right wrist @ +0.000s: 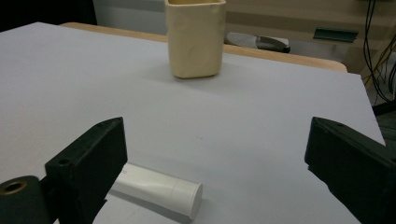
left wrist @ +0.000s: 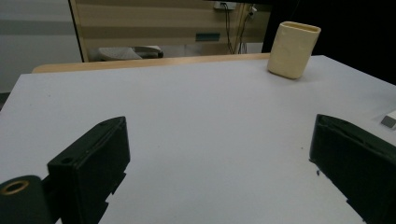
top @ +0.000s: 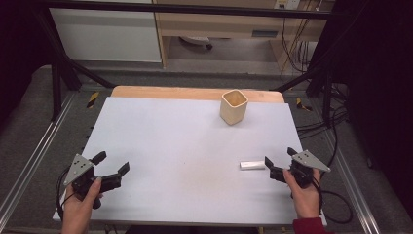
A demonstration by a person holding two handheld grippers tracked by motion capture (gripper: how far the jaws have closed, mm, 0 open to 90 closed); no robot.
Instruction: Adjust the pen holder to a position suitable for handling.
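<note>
A cream square cup (top: 234,107) stands upright on the far right part of the white table sheet (top: 180,141). A small white tube (top: 252,165) lies flat near the right front. My right gripper (top: 279,156) is open just right of the tube, with one jaw tip close to the tube's end. In the right gripper view the tube (right wrist: 161,189) lies low beside the left jaw, apart from the pads, and the cup (right wrist: 195,37) is beyond. My left gripper (top: 113,162) is open at the left front, holding nothing. Its own view shows the cup (left wrist: 293,49) far off.
A wooden table edge (top: 195,92) runs along the far side of the sheet. Metal rails (top: 29,161) flank the table, and black cables (top: 336,122) lie to the right. Open sheet stretches between the two grippers.
</note>
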